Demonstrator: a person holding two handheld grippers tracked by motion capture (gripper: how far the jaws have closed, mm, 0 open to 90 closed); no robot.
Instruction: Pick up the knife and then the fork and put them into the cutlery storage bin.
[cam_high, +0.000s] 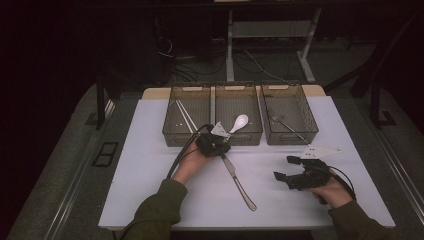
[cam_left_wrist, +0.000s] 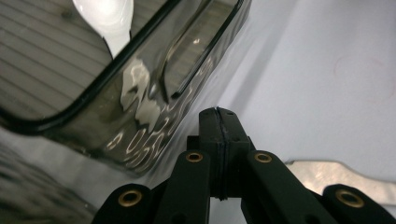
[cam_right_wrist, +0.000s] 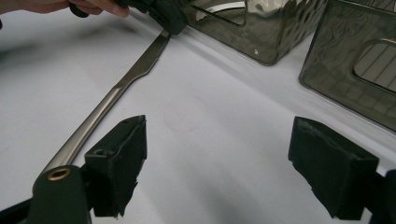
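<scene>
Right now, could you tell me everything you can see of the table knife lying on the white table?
The table knife is plain silvery metal, one piece, with a long slim handle and a blade. It lies flat on the white table, handle end toward the person, blade toward the middle bin. The left gripper, jaws shut, sits at its blade tip; whether they pinch it is unclear. The right gripper is open, apart from it.

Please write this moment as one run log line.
left hand-held gripper: shut, at knife blade | right hand-held gripper: open, empty | white spoon: in middle bin
</scene>
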